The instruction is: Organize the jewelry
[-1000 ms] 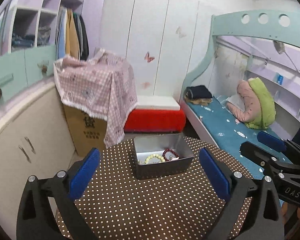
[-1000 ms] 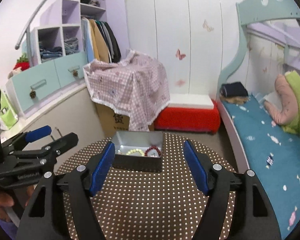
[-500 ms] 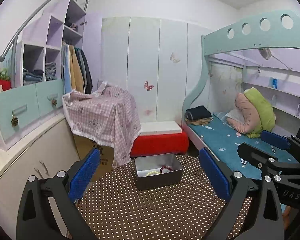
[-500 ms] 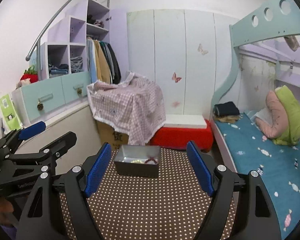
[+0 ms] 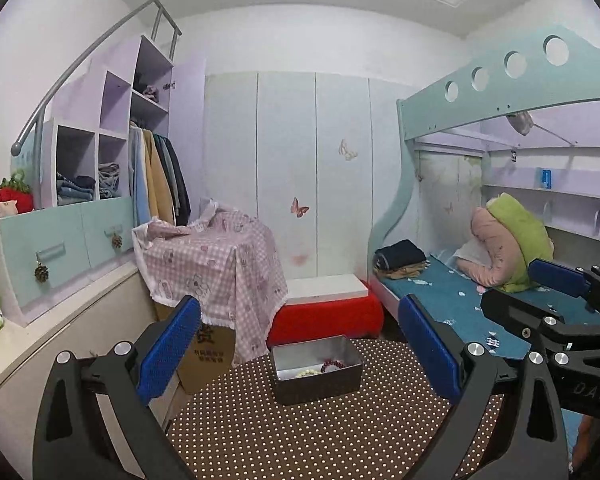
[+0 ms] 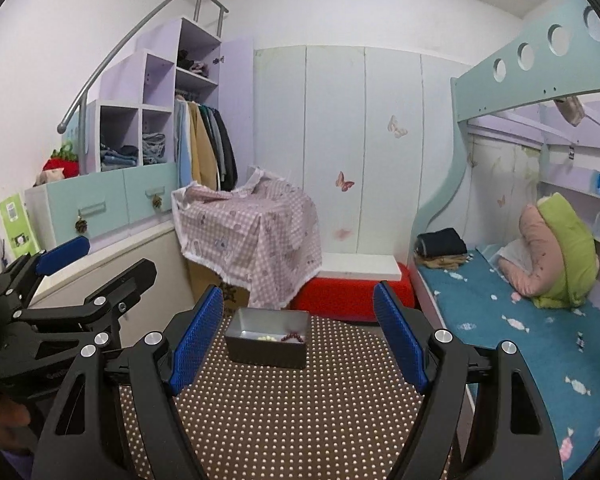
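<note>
Both grippers empty, jaws spread wide, well back from metal tin (image 5: 317,368) on dotted table (image 5: 324,432); judged: sorting done or paused.
Jewelry inside tin: red bead bracelet (image 5: 333,367) beside pale bead bracelet (image 5: 308,373).
Left gripper (image 5: 300,356) frames tin between blue pads; right gripper (image 6: 298,346) likewise.
Left view alone shows bracelets clearly, right gripper at its right edge. Right view hides most of tin floor behind near wall, shows left gripper and person's hand (image 6: 4,424).

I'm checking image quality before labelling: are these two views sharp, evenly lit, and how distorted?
Left wrist view: sharp, soft even light, wardrobe doors bowed by fisheye, dark corners. Right wrist view: same, bunk rail curves; bracelets in the metal tin too small to resolve.
</note>
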A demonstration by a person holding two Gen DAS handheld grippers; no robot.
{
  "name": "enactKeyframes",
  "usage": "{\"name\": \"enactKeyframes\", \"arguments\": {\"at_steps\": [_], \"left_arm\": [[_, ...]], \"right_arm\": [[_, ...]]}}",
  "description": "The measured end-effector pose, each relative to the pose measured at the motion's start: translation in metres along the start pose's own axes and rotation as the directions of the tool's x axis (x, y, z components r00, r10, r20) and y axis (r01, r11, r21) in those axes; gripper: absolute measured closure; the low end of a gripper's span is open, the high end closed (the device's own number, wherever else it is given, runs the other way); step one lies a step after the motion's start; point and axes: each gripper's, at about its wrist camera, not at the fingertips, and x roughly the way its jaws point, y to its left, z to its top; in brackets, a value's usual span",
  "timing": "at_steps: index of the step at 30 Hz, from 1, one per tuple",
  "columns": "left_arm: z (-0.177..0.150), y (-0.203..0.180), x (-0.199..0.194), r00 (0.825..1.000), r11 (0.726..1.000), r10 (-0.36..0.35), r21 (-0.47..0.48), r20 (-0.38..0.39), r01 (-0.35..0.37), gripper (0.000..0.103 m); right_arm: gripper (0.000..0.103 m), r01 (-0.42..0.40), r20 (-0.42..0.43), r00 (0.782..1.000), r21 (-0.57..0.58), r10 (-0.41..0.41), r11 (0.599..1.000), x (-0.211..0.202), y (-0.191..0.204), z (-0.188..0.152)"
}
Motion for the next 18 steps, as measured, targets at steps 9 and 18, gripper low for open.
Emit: {"name": "enactKeyframes", "arguments": {"at_steps": [9, 18], "left_arm": [[-0.0013, 0.0000, -0.0006, 1.000, 1.000, 0.006, 0.001, 0.009, -0.006, 0.007], [-0.0002, 0.0018, 0.0037, 1.000, 1.000, -0.010, -0.010, 0.005, 0.010, 0.007]], "right_arm": [[0.028, -0.003, -0.002, 1.000, 0.005, 0.003, 1.000, 0.0000, 0.0000, 0.0000], [0.028, -0.003, -0.001, 1.000, 0.005, 0.003, 1.000, -0.0001, -0.0006, 0.0001]]}}
